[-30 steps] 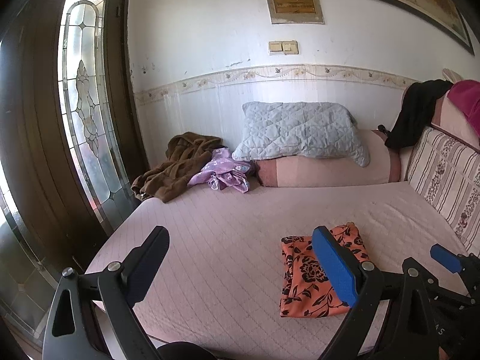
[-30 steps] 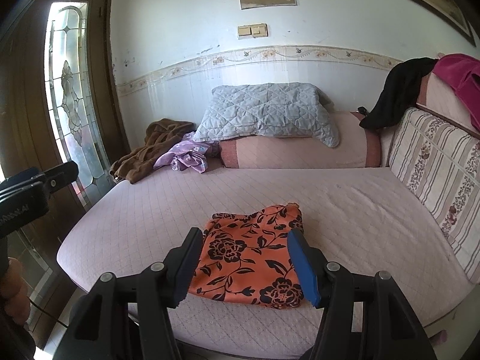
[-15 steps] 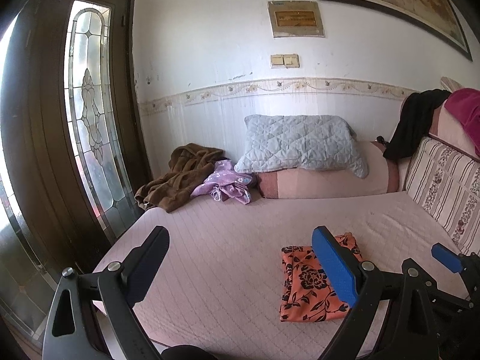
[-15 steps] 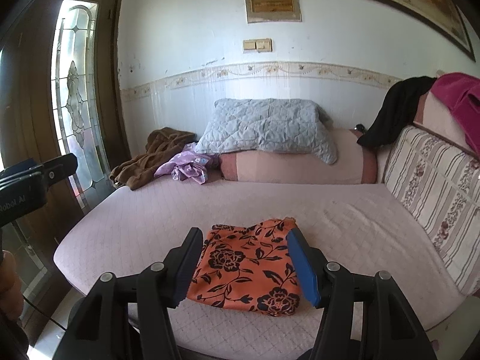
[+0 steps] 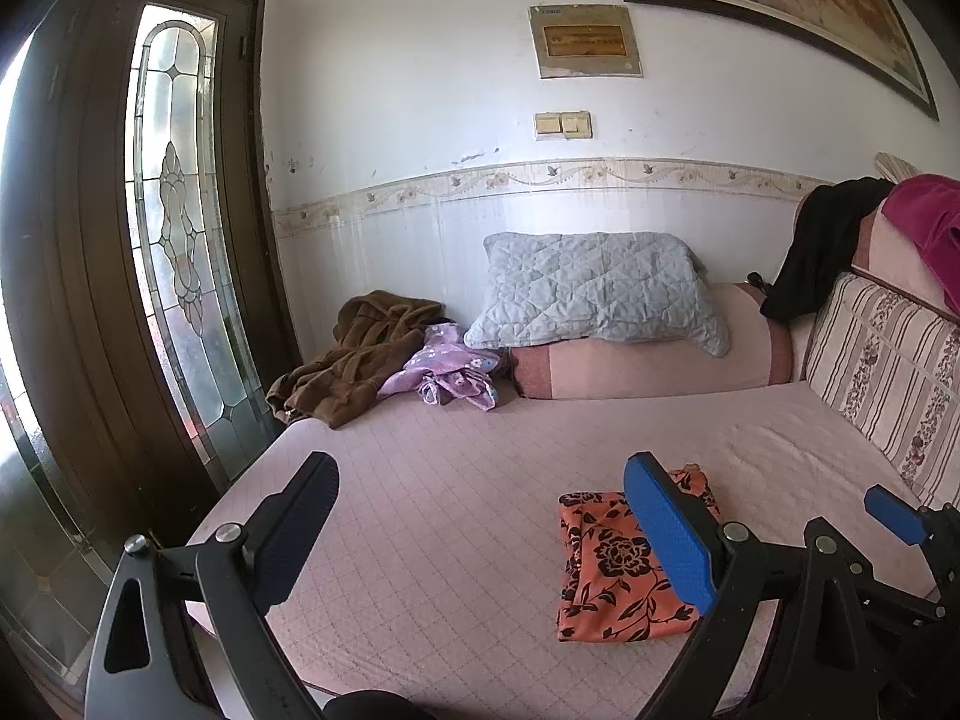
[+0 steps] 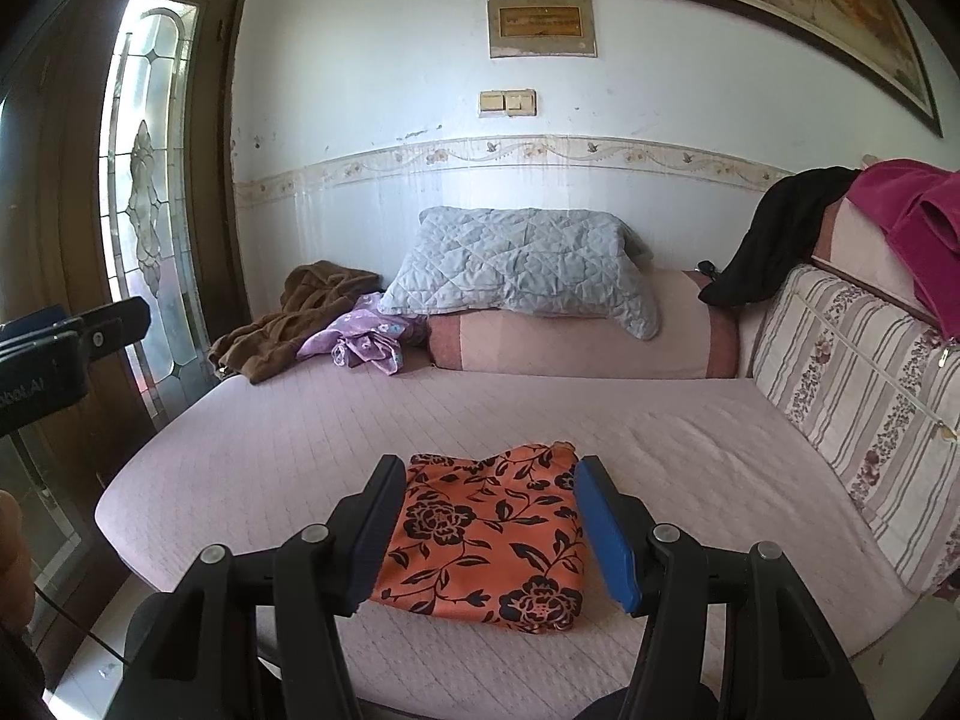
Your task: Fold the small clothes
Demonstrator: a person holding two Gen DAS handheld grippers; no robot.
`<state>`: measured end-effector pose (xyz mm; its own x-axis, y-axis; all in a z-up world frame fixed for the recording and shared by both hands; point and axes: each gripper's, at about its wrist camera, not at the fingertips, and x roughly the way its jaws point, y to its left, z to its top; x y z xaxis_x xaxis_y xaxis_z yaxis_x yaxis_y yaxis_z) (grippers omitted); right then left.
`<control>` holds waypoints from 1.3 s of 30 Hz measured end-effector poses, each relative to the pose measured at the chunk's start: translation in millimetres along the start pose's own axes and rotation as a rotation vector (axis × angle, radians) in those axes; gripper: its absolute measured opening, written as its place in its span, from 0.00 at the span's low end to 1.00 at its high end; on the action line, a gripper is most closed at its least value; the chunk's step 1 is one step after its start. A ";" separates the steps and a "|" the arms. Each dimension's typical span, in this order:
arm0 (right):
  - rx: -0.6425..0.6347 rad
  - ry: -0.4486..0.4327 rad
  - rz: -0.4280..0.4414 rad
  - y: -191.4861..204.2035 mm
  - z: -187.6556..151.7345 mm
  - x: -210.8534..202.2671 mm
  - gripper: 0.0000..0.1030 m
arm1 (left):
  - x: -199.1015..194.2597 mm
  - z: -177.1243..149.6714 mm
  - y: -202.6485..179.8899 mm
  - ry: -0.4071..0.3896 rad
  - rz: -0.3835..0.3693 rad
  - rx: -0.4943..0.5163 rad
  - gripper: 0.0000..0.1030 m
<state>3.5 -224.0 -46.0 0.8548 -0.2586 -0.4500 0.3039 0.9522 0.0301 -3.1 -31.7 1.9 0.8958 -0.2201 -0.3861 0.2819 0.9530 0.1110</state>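
A folded orange cloth with black flowers [image 6: 486, 534] lies flat near the front edge of the pink bed [image 6: 660, 420]; it also shows in the left wrist view [image 5: 618, 570]. My right gripper [image 6: 489, 534] is open and empty, held back from the bed with the cloth seen between its jaws. My left gripper [image 5: 486, 528] is open wide and empty, to the left of the cloth and off the bed's front edge. A crumpled purple garment [image 5: 447, 369] and a brown garment [image 5: 354, 354] lie at the bed's far left corner.
A grey quilted pillow [image 5: 594, 291] rests on a pink bolster [image 5: 648, 360] against the back wall. A striped backrest cushion [image 6: 858, 396] lines the right side, with black [image 6: 774, 240] and magenta [image 6: 912, 222] clothes draped over it. A glass-panelled wooden door [image 5: 174, 228] stands at left.
Both grippers have drawn back and up from the bed, so the folded cloth looks smaller and farther. The cloth has not moved. Both stay open.
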 end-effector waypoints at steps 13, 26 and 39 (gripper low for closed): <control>-0.019 0.024 -0.003 6.6 -1.1 15.4 0.61 | 16.3 -1.7 7.6 0.021 0.009 -0.011 0.93; -0.027 -0.018 0.000 12.4 13.7 18.8 0.61 | 23.7 7.1 13.4 0.008 -0.003 -0.030 0.93; -0.028 -0.030 0.003 6.2 27.5 36.8 0.61 | 42.2 21.0 5.6 -0.005 -0.016 -0.044 0.93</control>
<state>48.5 -232.1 -37.9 0.8678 -0.2604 -0.4233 0.2902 0.9570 0.0061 43.5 -40.0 5.4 0.8931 -0.2366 -0.3827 0.2811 0.9575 0.0641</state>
